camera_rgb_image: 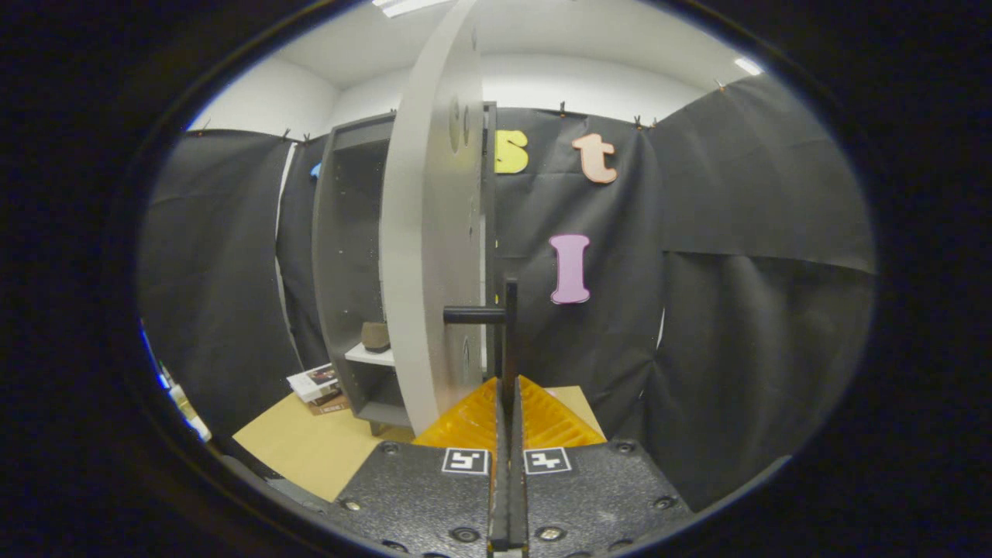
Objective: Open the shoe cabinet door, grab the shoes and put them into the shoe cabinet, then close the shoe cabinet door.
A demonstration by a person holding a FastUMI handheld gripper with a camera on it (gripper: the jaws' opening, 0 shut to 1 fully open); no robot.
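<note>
Gripper [509, 391] clamped on door handle [508, 341], cabinet open.

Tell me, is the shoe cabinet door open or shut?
Open: the door stands edge-on, swung off the cabinet, baring a shoe inside. The tongs clamp its handle.

The shoe cabinet [341, 256] looked like painted wood, grey and matt. Its door [426, 232] was smooth and pale, a little shiny. On the door, the handle [508, 341] looked like dark matt metal, pinched by the gripper [508, 403], whose body was rough and bumpy. Under the cabinet the floor [310, 442] was smooth light wood. Beside the cabinet, the books [316, 384] had glossy paper covers.
</note>
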